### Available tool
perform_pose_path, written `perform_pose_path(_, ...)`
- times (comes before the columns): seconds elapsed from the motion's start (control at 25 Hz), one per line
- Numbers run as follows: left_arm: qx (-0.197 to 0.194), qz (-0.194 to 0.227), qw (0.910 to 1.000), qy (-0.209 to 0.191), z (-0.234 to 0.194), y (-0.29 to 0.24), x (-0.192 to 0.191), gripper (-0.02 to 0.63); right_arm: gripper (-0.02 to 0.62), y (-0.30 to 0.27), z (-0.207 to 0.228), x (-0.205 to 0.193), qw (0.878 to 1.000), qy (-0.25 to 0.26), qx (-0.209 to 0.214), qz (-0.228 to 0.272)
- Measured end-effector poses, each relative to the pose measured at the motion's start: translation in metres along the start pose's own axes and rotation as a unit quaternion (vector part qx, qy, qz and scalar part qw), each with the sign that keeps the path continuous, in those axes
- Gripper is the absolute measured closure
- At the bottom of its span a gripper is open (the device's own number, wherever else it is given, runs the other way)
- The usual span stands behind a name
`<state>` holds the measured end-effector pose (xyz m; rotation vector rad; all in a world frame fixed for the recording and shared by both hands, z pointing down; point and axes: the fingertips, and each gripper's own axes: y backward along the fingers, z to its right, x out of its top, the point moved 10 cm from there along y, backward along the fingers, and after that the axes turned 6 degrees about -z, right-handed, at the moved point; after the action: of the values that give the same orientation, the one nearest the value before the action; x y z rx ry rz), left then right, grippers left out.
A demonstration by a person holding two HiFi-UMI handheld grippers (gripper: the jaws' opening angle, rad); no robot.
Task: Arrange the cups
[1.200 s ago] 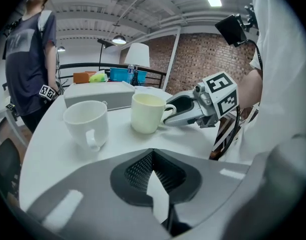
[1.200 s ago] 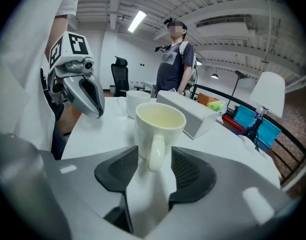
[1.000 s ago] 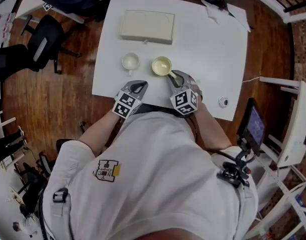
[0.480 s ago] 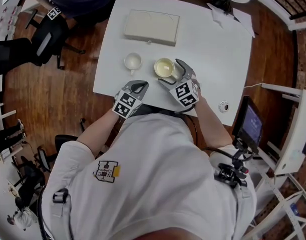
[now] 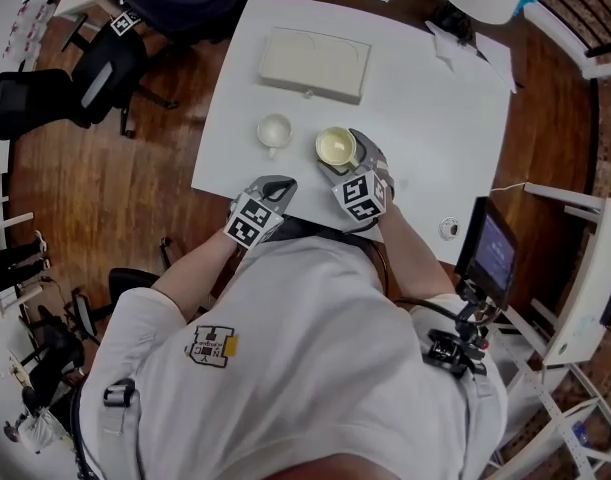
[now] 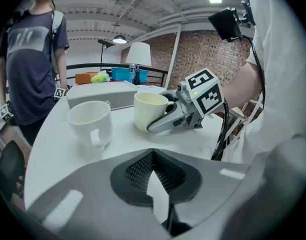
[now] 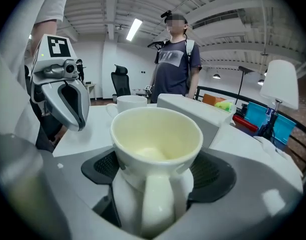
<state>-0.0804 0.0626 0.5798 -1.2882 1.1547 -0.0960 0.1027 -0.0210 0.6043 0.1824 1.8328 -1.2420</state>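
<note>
**Status.** The left gripper [image 5: 276, 183] hangs over the near edge of the table [image 5: 435, 118]. Its fingers [image 6: 87, 189] are closed together and hold nothing.

The white cup [image 5: 274, 130] stands ahead of these fingers and a little to their left. It is clear of them, and nothing touches it.

The cream cup [image 5: 335, 148] stands to the right of the white cup, near it but apart. It sits between the fingers [image 7: 228, 184] of the right gripper [image 5: 339, 150]. These fingers are spread wide and have just been closing in. The pads appear to bear on the cup's lower wall on both sides, so the cup reads as gripped by its body.

A pale box [image 5: 315, 64] lies on the table beyond both cups.

**Progress (judgement).**
- Both cups are upright and stand roughly side by side in front of the box.
- The cream cup is the one in hand, so its placement is not finished.
- What remains is to set it at its final spot, release it, and handle the white cup if the arrangement calls for it.
- The target layout cannot be told from the pictures.

**Orientation.**
- White cup: mouth up, long axis vertical. The handle points back toward the left fingers.
- Cream cup: mouth up, long axis vertical, with no visible tilt. The handle points straight back along the right fingers, toward the base of that gripper. The cup appears empty.
</note>
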Motion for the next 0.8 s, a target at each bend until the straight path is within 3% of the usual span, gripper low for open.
perform_pose_path(0.32, -0.02, 0.003, 0.9998, 0.0, -0.008, 0.001, -0.019, 0.611, 0.167, 0.008, 0.007, 0.018, 1.0, 0.001, -0.023, 0.012)
perform_pose_path(0.64, -0.05, 0.022, 0.9985, 0.0, -0.022, 0.0, -0.029, 0.611, 0.166, 0.024, 0.046, 0.085, 0.997, 0.01, -0.063, 0.042)
perform_pose_path(0.8, -0.055, 0.025, 0.9982, 0.0, -0.025, 0.003, -0.032, 0.611, 0.166, 0.02, 0.085, 0.116, 0.995, -0.018, -0.081, 0.051)
